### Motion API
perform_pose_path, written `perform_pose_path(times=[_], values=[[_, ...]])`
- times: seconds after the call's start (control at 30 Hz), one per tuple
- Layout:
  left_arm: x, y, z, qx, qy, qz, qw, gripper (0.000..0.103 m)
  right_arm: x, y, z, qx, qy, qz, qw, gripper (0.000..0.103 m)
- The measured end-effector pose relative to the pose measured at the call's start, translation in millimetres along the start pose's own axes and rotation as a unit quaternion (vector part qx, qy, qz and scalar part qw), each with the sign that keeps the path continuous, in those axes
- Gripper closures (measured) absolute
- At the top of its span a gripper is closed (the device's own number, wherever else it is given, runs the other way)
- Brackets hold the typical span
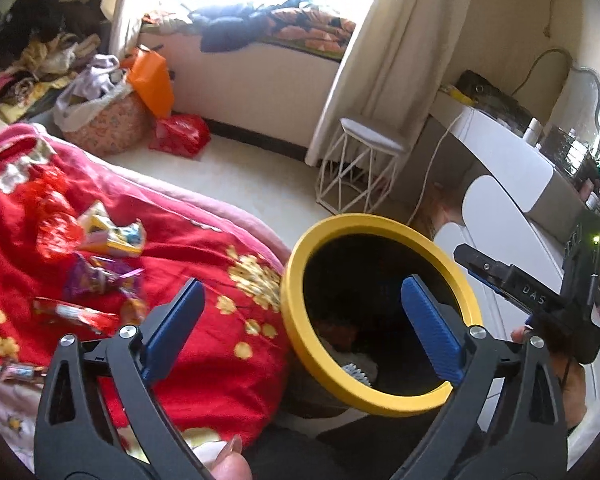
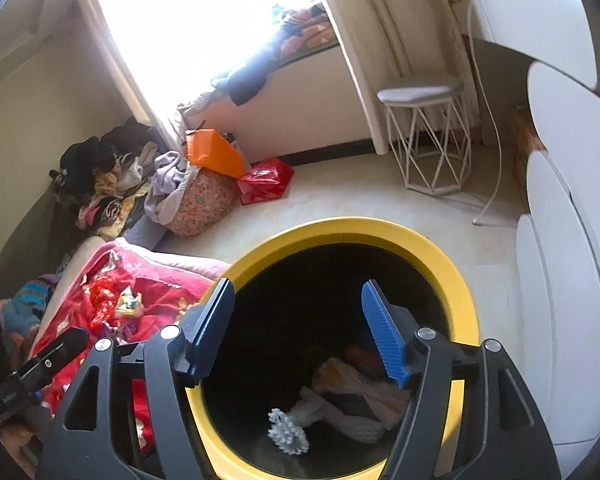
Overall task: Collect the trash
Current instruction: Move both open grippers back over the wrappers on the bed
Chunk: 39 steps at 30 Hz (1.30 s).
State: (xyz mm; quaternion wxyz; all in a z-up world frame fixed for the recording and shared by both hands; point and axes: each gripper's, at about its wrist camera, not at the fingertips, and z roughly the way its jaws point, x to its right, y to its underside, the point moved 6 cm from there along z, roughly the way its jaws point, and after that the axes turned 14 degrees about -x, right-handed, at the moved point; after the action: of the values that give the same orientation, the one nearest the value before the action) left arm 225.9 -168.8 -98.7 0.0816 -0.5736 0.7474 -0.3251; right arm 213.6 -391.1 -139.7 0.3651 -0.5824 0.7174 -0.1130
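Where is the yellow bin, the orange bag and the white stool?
yellow bin (image 2: 452, 264): right wrist view, on its yellow rim.
orange bag (image 1: 152, 80): left wrist view, on its flat orange side.
white stool (image 2: 420, 90): right wrist view, on its seat top.

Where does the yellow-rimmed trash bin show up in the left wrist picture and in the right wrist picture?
Left wrist: the yellow-rimmed trash bin sits right of centre, beside the red blanket, behind the right blue pad.
Right wrist: the bin fills the lower centre, trash visible inside.
Shared landmark: the white wire stool stands on the floor beyond the bin in both.
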Motion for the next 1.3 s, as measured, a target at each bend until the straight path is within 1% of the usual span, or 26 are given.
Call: perform_pose_path(times=[0.17,0.33,0.5,0.83,1.07,1.2,1.3], values=[[-8,1,-17,0.021,-0.016,0.002,0.9997,0.011,-27,1,-6,0.009,-0.009,-0.031,0.999,0.036],[-22,2,-31,0.037,-0.032,-0.004,0.9988,0.011,-55,5,-8,0.010,-0.018,-0.066,0.998,0.036],[-41,1,-43,0.051,-0.043,-0.020,0.9976,0.011,-81,10,-7,0.006,-0.028,-0.094,0.995,0.036],[-97,0,-64,0.068,-0.069,-0.069,0.9929,0.011,-134,26,7,-0.016,-0.044,-0.154,0.987,0.036],[-145,-2,-76,0.078,-0.092,-0.111,0.9865,0.011,-173,42,29,-0.042,-0.057,-0.197,0.978,0.036],[-170,-3,-76,0.074,-0.102,-0.136,0.9827,0.011,-196,51,48,-0.062,-0.061,-0.218,0.972,0.036],[-191,-4,-71,0.062,-0.104,-0.158,0.9799,0.011,-210,53,64,-0.075,-0.064,-0.228,0.969,0.036]])
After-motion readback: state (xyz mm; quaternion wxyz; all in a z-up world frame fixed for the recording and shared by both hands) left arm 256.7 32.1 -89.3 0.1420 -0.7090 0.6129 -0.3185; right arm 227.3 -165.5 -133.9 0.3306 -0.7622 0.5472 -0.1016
